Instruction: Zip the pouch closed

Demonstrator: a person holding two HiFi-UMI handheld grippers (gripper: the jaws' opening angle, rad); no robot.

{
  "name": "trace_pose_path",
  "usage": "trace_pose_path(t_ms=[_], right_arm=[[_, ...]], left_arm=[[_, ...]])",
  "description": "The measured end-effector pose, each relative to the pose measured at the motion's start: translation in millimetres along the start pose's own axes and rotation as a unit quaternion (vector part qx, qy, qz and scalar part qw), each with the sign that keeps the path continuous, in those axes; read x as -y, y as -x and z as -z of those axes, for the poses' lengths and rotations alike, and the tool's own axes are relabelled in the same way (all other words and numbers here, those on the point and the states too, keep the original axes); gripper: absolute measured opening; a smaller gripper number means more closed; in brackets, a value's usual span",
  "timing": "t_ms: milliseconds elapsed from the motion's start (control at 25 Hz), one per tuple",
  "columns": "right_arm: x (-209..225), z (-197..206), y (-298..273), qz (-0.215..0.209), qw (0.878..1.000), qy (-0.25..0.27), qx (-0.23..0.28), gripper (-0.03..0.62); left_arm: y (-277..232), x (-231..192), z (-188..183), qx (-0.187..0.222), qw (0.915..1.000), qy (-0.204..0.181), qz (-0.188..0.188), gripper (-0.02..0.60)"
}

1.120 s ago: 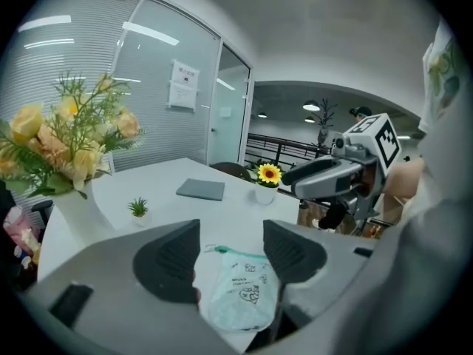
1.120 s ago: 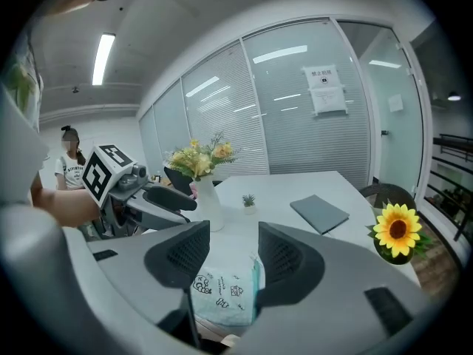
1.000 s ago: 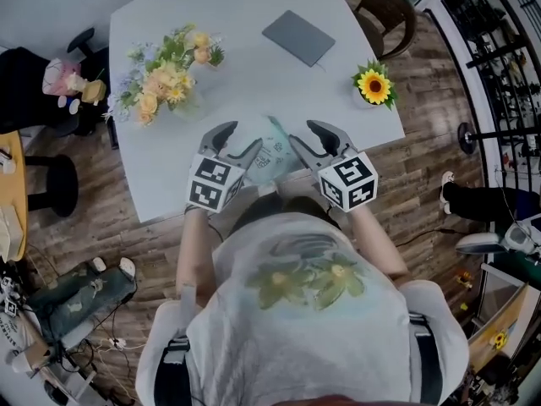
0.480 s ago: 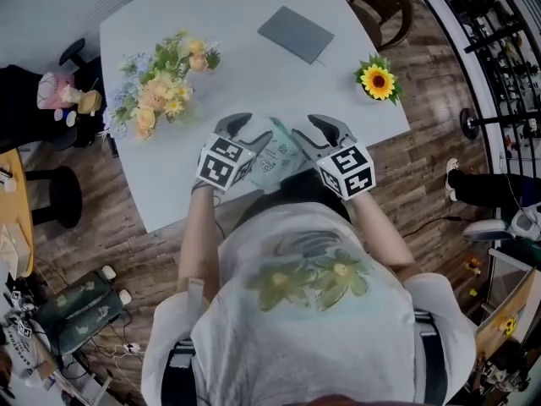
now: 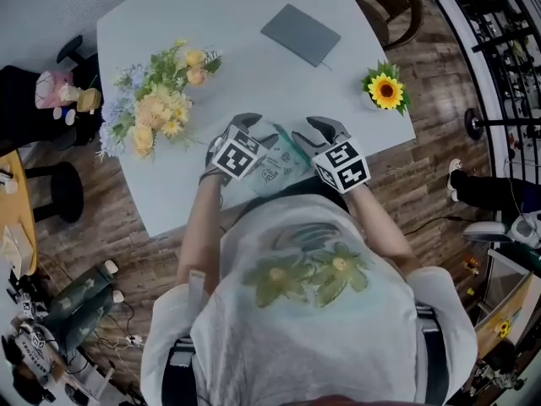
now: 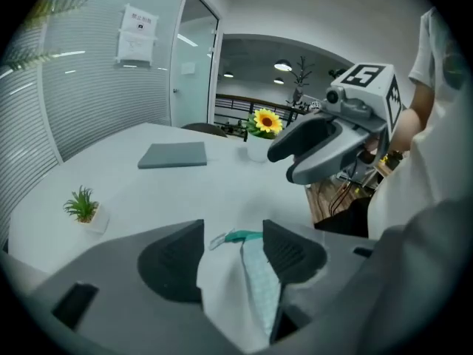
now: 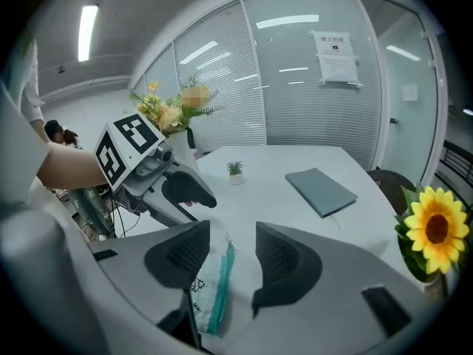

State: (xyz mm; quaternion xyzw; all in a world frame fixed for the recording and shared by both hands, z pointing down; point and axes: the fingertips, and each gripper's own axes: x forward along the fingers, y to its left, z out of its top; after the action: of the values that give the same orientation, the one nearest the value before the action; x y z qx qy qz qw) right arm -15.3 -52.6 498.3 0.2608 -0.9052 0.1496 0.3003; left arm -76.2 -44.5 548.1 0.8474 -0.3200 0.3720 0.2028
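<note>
The pouch (image 5: 275, 166) is pale and see-through, with small dark prints and a teal zipper (image 7: 219, 283) along one edge. It lies flat on the bench, reaching in between the parted jaws of the left gripper (image 6: 233, 246) and the right gripper (image 7: 229, 254). Its pull tab (image 6: 217, 239) lies at the left gripper's jaw tips.

White table (image 5: 254, 83): pouch (image 5: 275, 164), notebook (image 5: 301, 35), bouquet (image 5: 156, 104), sunflower (image 5: 386, 91).

A white short-sleeved T-shirt (image 5: 308, 311) printed with yellow flowers is worn; dark straps (image 5: 173, 369) are seen at its sides; the left claw (image 5: 256, 131) and right claw (image 5: 311, 134) are grey, each topped by a black-and-white marker cube (image 5: 237, 156).
</note>
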Motion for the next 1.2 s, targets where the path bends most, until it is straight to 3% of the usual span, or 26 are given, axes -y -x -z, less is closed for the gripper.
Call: trace_pose_path(t_ms=[280, 760, 840, 960, 1200], right_arm=[[9.6, 13.3, -37.0, -0.025, 0.999, -0.006, -0.028, 0.204], [21.9, 41.6, -66.2, -0.039, 0.997, 0.011, -0.068, 0.204], [22.5, 43.2, -69.5, -0.041, 0.997, 0.013, -0.071, 0.204], [21.9, 43.5, -73.5, -0.046, 0.996, 0.019, -0.077, 0.204], [26.7, 52.1, -83.4, -0.049, 0.994, 0.042, -0.090, 0.204]], left_arm=[[-32.1, -15.8, 18.2, -0.052, 0.9984, -0.015, 0.016, 0.249], [-65.7, -22.9, 37.8, -0.109, 0.9875, -0.108, 0.036, 0.218], [-67.1, -22.5, 37.8, -0.113, 0.9858, -0.118, 0.039, 0.198], [-69.7, -21.4, 40.5, -0.125, 0.9828, -0.128, 0.045, 0.117], [-77.9, -20.7, 46.8, -0.145, 0.9779, -0.140, 0.054, 0.107]])
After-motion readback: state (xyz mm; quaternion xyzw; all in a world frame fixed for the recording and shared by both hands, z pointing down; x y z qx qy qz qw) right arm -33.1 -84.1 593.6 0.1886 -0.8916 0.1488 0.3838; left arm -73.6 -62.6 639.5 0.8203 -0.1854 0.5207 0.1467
